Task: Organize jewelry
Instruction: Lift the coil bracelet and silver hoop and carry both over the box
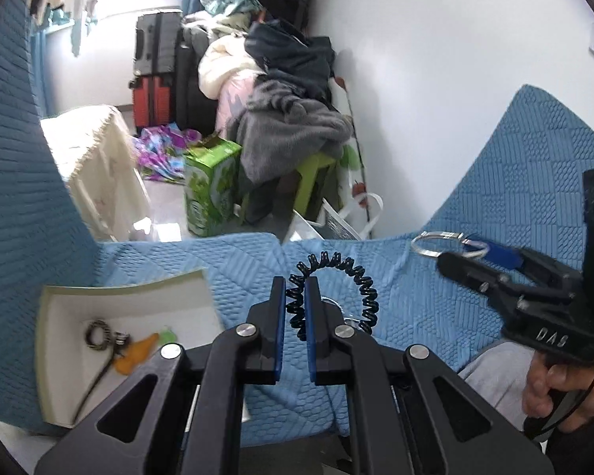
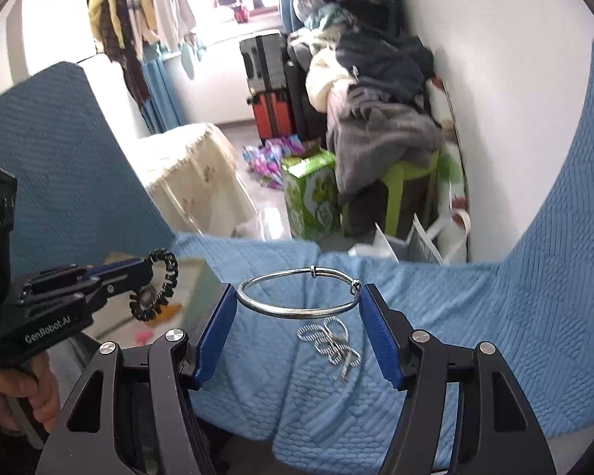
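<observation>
Above a blue quilted cover (image 2: 475, 316), the left gripper (image 1: 296, 297) had its fingers (image 1: 278, 316) pinching a black coiled bracelet (image 1: 360, 281), whose loop arced out to the right of the pads. The right gripper (image 2: 299, 304) held a silver bangle (image 2: 297, 295) level across its span, the blue-padded fingers (image 2: 217, 328) pressing on its opposite sides, with a small silver chain piece (image 2: 332, 342) lying on the cover beneath it. To the left, an open white box (image 1: 59, 356) held an orange trinket (image 1: 136, 354) and a dark ring (image 1: 98, 334) with a cord.
</observation>
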Demonstrator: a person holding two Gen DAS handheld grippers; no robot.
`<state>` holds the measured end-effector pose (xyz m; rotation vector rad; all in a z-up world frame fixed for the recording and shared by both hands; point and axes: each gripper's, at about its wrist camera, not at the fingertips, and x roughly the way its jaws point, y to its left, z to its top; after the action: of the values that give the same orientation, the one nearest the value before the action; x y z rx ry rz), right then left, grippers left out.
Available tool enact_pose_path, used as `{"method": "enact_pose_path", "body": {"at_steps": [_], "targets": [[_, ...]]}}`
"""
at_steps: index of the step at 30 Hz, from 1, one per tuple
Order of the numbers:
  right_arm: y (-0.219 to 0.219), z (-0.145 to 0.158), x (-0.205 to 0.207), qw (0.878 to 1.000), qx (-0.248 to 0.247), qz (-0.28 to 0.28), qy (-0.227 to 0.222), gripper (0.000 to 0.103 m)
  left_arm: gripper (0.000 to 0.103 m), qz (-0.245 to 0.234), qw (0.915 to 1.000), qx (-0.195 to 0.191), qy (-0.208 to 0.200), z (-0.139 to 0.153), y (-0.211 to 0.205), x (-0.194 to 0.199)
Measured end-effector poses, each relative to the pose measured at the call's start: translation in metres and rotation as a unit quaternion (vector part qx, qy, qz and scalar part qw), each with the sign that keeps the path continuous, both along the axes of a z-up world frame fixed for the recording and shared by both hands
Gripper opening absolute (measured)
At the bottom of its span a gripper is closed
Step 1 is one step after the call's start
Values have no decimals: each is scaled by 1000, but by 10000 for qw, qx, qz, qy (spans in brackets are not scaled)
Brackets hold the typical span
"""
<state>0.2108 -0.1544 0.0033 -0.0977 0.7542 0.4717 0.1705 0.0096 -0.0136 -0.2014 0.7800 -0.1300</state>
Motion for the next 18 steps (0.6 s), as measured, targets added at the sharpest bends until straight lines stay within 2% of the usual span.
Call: {"method": "enact_pose_path", "body": {"at_steps": [5, 8, 11, 18], "targets": [[25, 24, -11, 9994, 94, 217, -233, 62, 9, 187, 9998, -25, -67, 11, 23, -14], [42, 27, -14, 9990, 176, 328, -235, 62, 9, 320, 9995, -26, -58, 9, 40, -21], [65, 19, -16, 9985, 254, 464, -135, 62, 9, 467, 9989, -13, 13, 2, 56, -25], [115, -21, -20, 9954, 267, 873, 289, 62, 9, 737, 9969, 46, 260, -19, 87, -32]]}}
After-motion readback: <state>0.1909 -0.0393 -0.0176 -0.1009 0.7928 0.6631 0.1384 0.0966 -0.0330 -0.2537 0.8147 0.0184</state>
